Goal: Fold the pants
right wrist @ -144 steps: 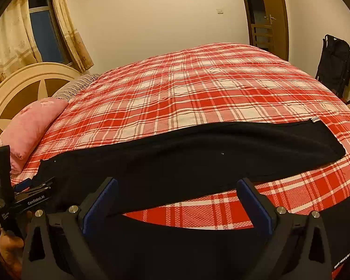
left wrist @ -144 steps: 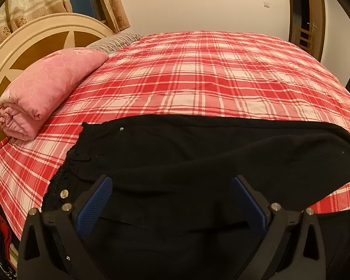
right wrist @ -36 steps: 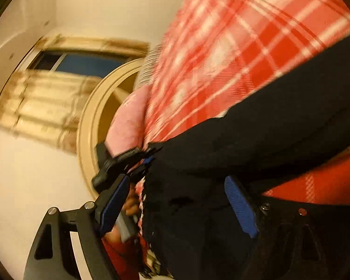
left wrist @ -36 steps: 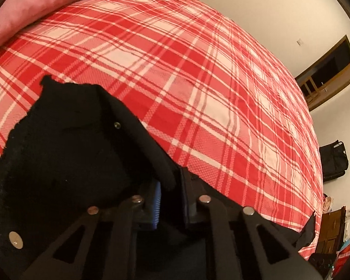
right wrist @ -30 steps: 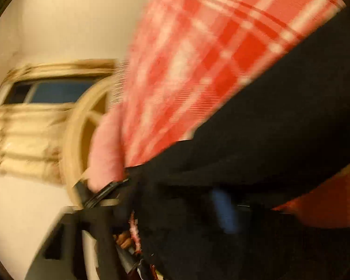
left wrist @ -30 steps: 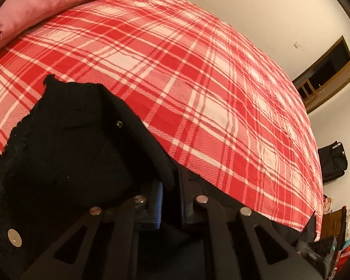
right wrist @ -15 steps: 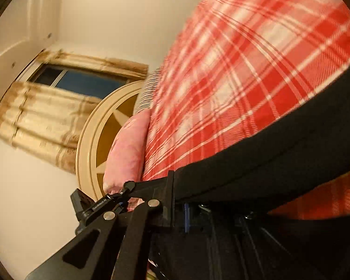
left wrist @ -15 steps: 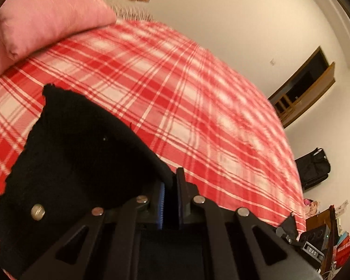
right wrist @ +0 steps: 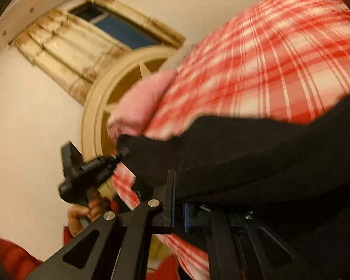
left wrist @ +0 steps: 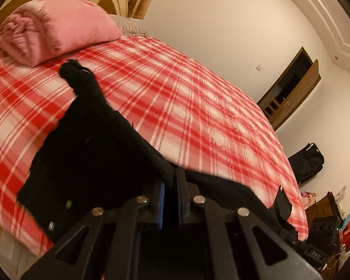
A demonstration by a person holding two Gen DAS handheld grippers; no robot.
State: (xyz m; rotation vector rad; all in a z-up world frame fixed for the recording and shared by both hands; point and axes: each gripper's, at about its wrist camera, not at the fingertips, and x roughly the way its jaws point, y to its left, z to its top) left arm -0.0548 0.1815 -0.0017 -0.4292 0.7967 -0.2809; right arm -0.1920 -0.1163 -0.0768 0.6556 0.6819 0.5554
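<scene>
Pants (left wrist: 91,154), black, hang lifted over a red plaid bedspread (left wrist: 198,107), bunched just ahead of both sets of jaws. Only the left wrist view shows the waist studs at lower left, a wooden door (left wrist: 291,88) at right and a black bag (left wrist: 308,161) by the wall; only the right wrist view shows a curtained window (right wrist: 100,30) at upper left and a hand (right wrist: 86,210) gripping the left gripper (right wrist: 119,157). Left gripper (left wrist: 171,193): jaws pressed together, pinching black fabric. Right gripper (right wrist: 178,200): jaws likewise pinching the pants. A pink pillow (left wrist: 56,28) lies against the round headboard (right wrist: 98,107).
</scene>
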